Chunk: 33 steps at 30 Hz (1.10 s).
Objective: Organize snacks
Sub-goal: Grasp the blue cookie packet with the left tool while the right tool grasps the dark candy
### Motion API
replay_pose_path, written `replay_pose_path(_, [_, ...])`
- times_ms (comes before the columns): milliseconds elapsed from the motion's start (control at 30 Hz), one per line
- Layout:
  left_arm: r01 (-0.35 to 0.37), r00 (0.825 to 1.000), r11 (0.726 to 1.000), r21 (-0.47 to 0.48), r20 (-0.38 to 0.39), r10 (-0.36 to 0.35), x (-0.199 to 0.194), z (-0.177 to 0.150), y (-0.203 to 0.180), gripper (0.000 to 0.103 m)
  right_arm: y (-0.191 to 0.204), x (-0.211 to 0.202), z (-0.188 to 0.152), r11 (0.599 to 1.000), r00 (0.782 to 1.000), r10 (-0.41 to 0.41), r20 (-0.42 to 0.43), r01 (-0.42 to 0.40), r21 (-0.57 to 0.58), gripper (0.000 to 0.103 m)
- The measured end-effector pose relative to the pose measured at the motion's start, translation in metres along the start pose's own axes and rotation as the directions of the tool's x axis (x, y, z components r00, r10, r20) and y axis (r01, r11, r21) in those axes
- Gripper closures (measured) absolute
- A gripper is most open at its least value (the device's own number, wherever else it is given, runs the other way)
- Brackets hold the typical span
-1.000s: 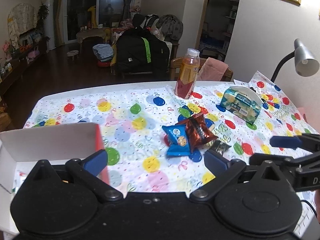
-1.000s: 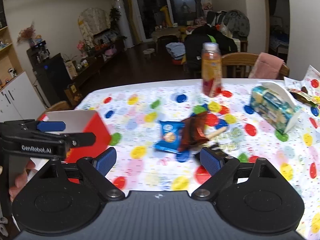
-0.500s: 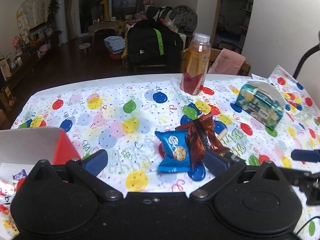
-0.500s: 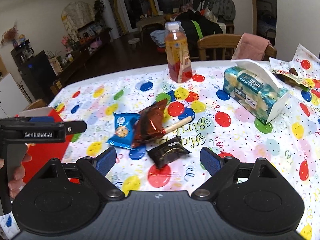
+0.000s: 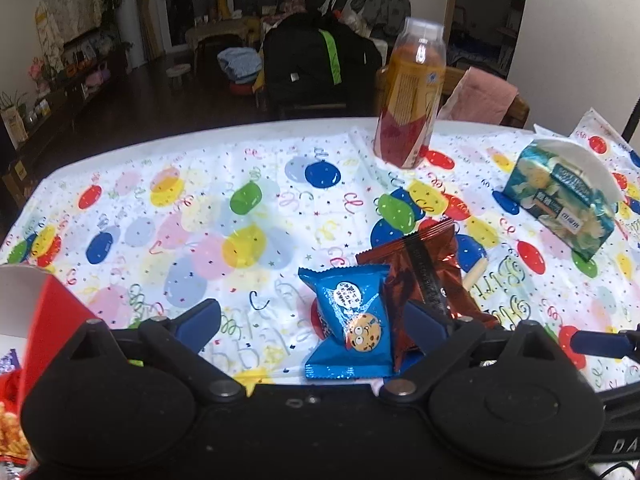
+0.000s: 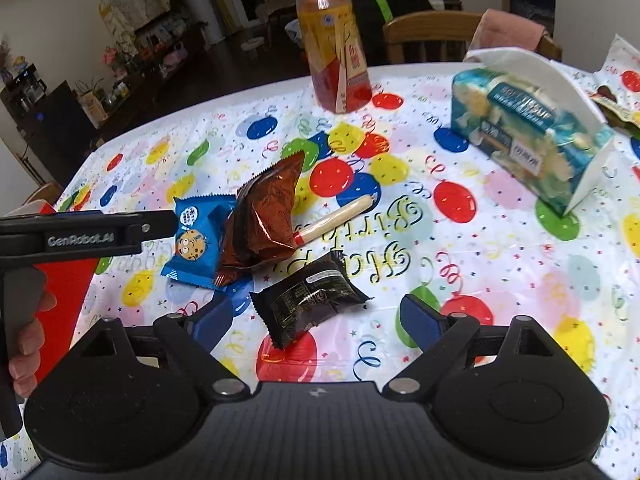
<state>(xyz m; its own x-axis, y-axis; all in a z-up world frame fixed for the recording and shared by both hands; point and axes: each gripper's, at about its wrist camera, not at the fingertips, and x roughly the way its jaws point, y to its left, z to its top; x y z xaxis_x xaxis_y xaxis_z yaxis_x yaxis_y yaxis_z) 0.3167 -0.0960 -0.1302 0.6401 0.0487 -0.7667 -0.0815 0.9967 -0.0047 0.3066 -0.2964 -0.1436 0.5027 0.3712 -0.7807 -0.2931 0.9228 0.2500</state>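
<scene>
The left gripper (image 5: 314, 326) is wide open and holds nothing — the blue cookie packet (image 5: 351, 320) lies between its fingers, nearer the right one. The brown snack bag (image 5: 424, 276) overlaps that packet's right edge. A red box (image 5: 52, 312) sits just to its left.

The right gripper (image 6: 316, 320) is wide open too, empty — the black snack packet (image 6: 308, 298) lies on the balloon tablecloth (image 6: 500, 248) between its fingers. A wrapped stick snack (image 6: 336, 216) lies farther ahead.

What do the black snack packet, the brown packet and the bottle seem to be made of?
Black packet: glossy plastic film, judging by its sheen and crimped ends. Brown packet: shiny, foil-like film with sharp creases and glints. Bottle: clear plastic, probably, with liquid visible through it and a printed label.
</scene>
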Motion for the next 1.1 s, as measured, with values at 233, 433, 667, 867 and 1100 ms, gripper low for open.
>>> replay_pose_path(233, [0.015, 0.998, 1.000, -0.016, -0.057, -0.016, 0.027, 0.007, -0.001, 0.016, 0.002, 0.025, 0.008, 1.000, 0.999, 0.020, -0.027, -0.020, -0.018, 0.012])
replay_pose_path(433, [0.031, 0.995, 0.998, -0.058, -0.095, -0.037, 0.044, 0.011, 0.003, 0.021, 0.013, 0.039, 0.009, 0.993, 0.999, 0.023, -0.042, -0.027, -0.113, 0.012])
replay_pose_path(667, [0.101, 0.985, 0.992, -0.076, -0.132, -0.110, 0.054, 0.011, 0.002, 0.029, 0.023, 0.046, 0.005, 0.977, 0.998, 0.037, -0.047, -0.046, -0.209, 0.012])
replay_pose_path(867, [0.127, 0.979, 0.988, -0.091, -0.150, -0.140, 0.060, 0.010, 0.004, 0.047, 0.026, 0.048, 0.002, 0.969, 0.999, 0.014, -0.041, -0.024, -0.245, 0.021])
replay_pose_path(1100, [0.139, 0.976, 0.985, -0.099, -0.155, -0.153, 0.057, 0.010, 0.006, 0.064, 0.022, 0.046, 0.002, 0.971, 0.999, -0.009, -0.031, 0.001, -0.240, 0.039])
